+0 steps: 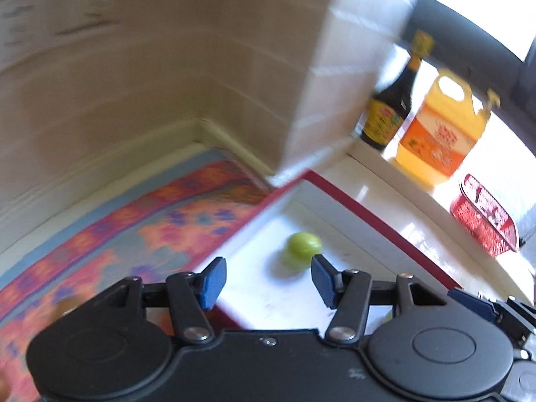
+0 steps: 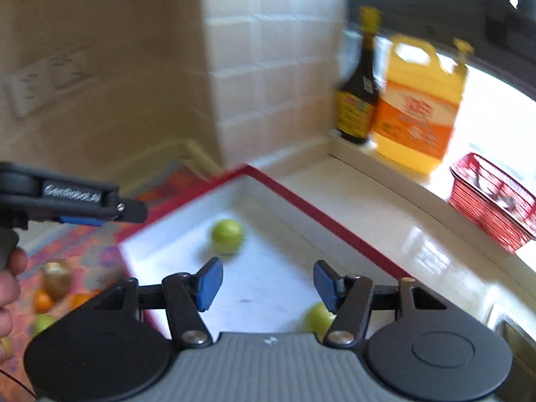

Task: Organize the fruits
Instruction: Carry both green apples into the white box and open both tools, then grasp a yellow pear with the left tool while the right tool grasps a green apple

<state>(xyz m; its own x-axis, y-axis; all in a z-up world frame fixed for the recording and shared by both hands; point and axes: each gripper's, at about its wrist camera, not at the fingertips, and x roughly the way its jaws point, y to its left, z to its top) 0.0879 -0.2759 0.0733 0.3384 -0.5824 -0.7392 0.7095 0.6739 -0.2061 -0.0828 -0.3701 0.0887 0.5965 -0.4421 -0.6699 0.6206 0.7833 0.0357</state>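
Note:
A white tray with a red rim [image 1: 351, 201] [image 2: 301, 201] sits on the counter. In the left wrist view one green fruit [image 1: 303, 251] lies in it, just beyond my left gripper [image 1: 268, 279], which stands open and empty above the tray. My right gripper [image 2: 268, 284] is open too, with nothing between its blue pads. Beyond it lies a green fruit [image 2: 227, 236], and a second green fruit [image 2: 318, 316] shows partly behind the right finger. On the patterned cloth [image 2: 100, 251] to the left lie a kiwi [image 2: 57, 276], oranges [image 2: 43, 301] and another green fruit [image 2: 43, 323].
A dark sauce bottle [image 2: 356, 100], a yellow oil jug [image 2: 418, 107] and a red basket [image 2: 492, 201] stand on the ledge at the back right. A tiled pillar [image 2: 268, 67] rises behind the tray. The left gripper's body [image 2: 67, 194] and a hand [image 2: 10, 278] show at the left edge.

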